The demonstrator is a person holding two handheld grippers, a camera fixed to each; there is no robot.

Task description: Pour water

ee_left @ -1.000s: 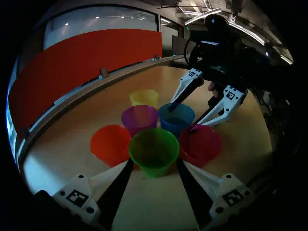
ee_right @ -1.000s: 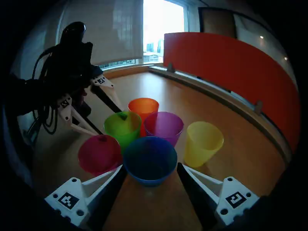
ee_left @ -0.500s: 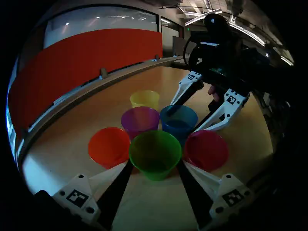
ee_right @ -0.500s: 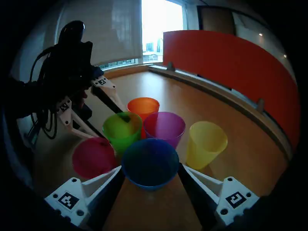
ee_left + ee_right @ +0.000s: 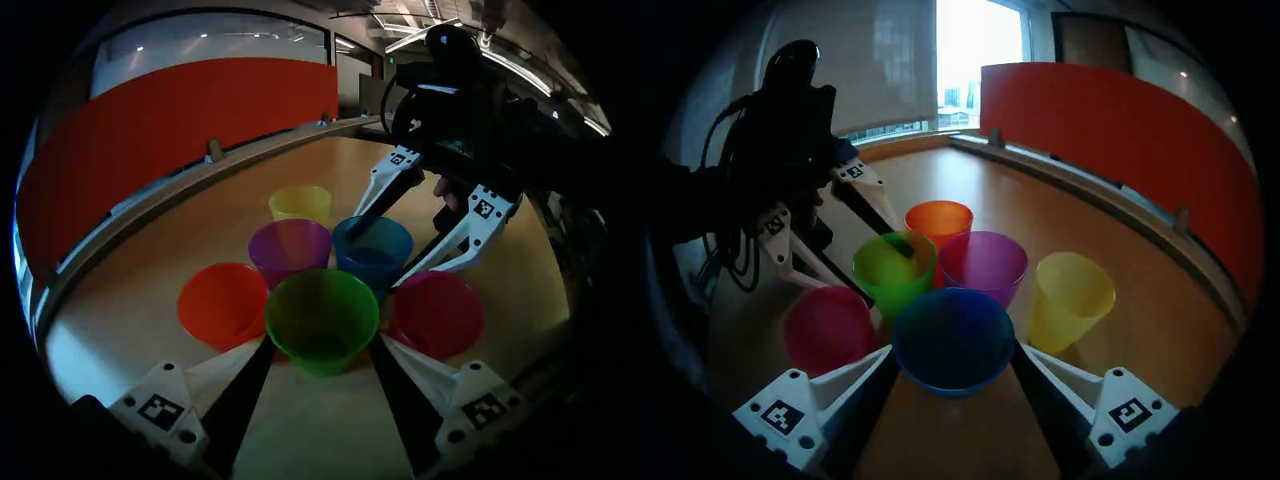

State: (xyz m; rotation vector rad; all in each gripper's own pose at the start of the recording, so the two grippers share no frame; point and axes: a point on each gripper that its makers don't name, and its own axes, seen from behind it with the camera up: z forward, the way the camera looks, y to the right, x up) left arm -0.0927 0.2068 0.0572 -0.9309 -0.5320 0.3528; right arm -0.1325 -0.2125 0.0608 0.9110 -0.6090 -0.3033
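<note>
Six plastic cups cluster on a wooden table point(image 5: 136, 320). In the left gripper view the green cup point(image 5: 322, 316) sits between my left gripper's point(image 5: 322, 342) fingers, which touch both its sides. Behind it stand the orange cup point(image 5: 222, 304), purple cup point(image 5: 290, 246), yellow cup point(image 5: 300, 204), blue cup point(image 5: 372, 248) and pink cup point(image 5: 436, 312). My right gripper point(image 5: 378, 254), held by a hand, straddles the blue cup. In the right gripper view the blue cup point(image 5: 952, 340) is pressed between my right gripper's point(image 5: 954, 352) fingers, and my left gripper point(image 5: 888, 276) straddles the green cup point(image 5: 892, 268).
A red panel point(image 5: 176, 120) runs along a raised ledge point(image 5: 184, 180) at the table's far edge. A bright window point(image 5: 976, 56) lies beyond. The pink cup point(image 5: 828, 328) and yellow cup point(image 5: 1068, 300) flank the blue one. A dark-sleeved person holds both grippers.
The pink cup has slid outward, away from the cluster. The green and blue cups look slightly larger between their fingers. Finger spacing looks unchanged.
</note>
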